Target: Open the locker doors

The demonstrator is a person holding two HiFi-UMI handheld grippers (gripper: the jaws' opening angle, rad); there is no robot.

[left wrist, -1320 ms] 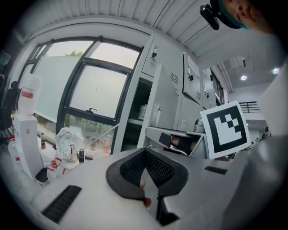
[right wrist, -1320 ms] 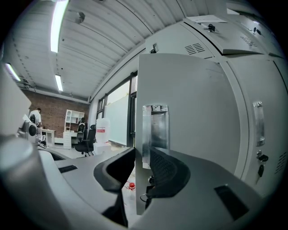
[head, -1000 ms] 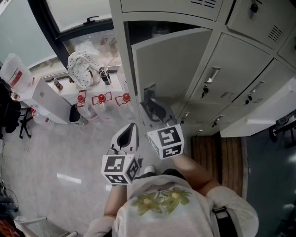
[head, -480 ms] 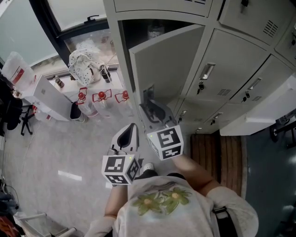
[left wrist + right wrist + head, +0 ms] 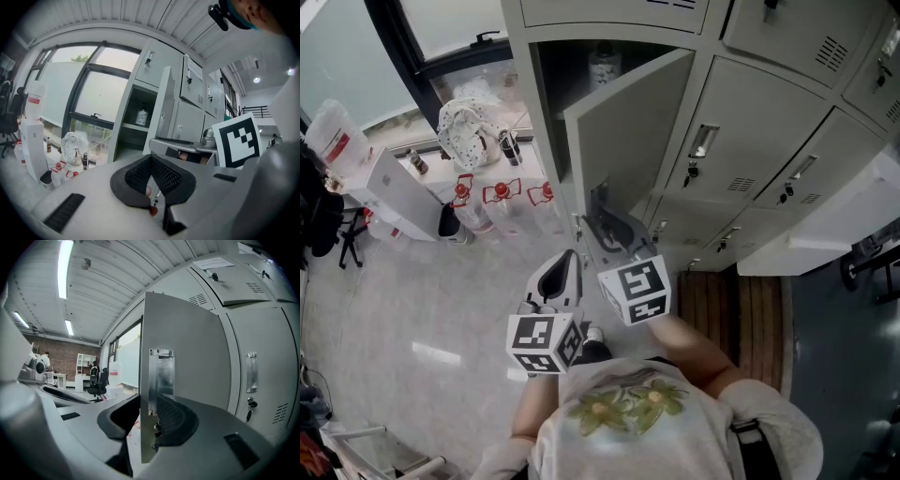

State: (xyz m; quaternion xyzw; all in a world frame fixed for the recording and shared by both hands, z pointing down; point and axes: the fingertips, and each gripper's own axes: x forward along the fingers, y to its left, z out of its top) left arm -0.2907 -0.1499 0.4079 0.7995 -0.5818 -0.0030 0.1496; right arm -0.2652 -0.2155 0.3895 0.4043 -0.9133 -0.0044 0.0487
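Step in hand: the first door (image 5: 628, 131), which I judge about half-way through its swing.
Door: grey steel, hinged at its right, angled out from the bank with its free edge toward me.
Right gripper (image 5: 146, 404): fingers (image 5: 176, 420) clamped on that free edge just below the handle plate (image 5: 161, 376), one each side of the sheet. They have just opened a shade, with the edge between them.
Left gripper (image 5: 151, 161): fingers together at the tips with nothing between them. It hangs beside the right one, clear of the lockers.
Compartment (image 5: 567, 75): dark inside, with one jar (image 5: 605, 64) on view at the back.
Neighbour doors (image 5: 750, 141): shut. They stand to the right of mine, with a key (image 5: 251, 404) in the nearest lock.
Next move: carry the edge further round its arc, wrist following the hinge so the thin sheet does not twist out of my fingers. Then let go and reach for the next handle (image 5: 705, 141).
Care needed: a loosened grip on so thin an edge could slip — I would firm it first.
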